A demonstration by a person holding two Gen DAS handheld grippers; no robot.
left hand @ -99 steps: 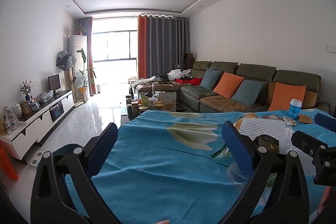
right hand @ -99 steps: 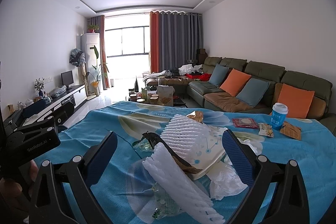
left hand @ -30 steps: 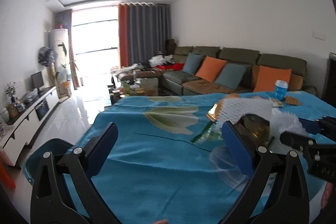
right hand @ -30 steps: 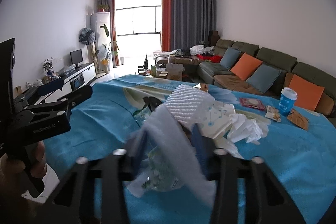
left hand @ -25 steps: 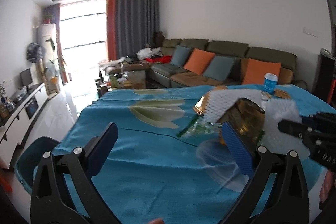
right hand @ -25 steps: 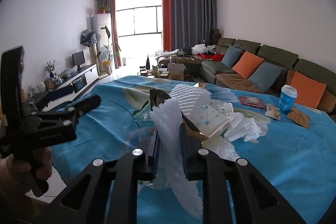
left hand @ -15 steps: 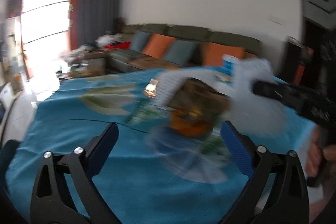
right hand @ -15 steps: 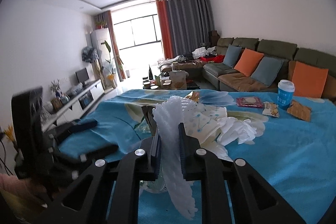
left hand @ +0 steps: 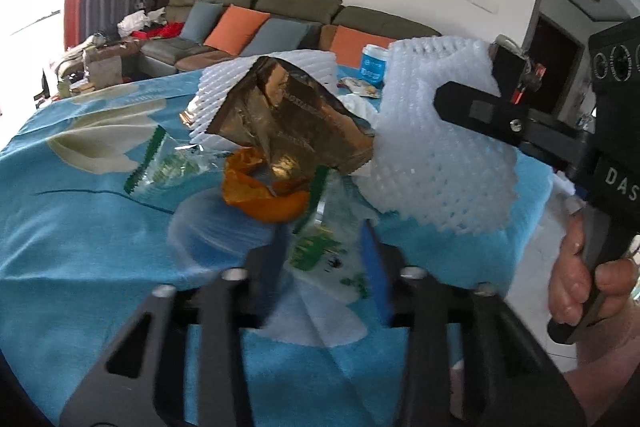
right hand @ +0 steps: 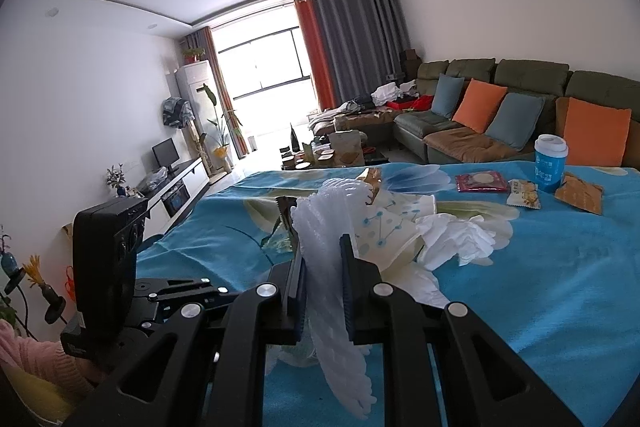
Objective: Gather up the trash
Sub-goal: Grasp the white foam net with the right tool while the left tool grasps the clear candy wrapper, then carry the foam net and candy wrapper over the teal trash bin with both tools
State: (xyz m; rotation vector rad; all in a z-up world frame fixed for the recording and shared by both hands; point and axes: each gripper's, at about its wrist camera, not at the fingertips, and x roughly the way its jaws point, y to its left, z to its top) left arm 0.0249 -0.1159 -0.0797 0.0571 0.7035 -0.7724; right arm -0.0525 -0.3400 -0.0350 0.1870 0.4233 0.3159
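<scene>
The right tongs (right hand: 323, 291) are clamping foam net (right hand: 332, 267) while the left tongs (left hand: 326, 263) are closing around a wrapper (left hand: 320, 247) near the tabletop (left hand: 100, 227) edge.

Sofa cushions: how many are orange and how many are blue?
Orange cushions: 2
Blue cushions: 2
Total: 4

Home living room; sofa (right hand: 500, 115), cushions (right hand: 480, 109); curtains (right hand: 352, 47), TV (right hand: 165, 151)
</scene>
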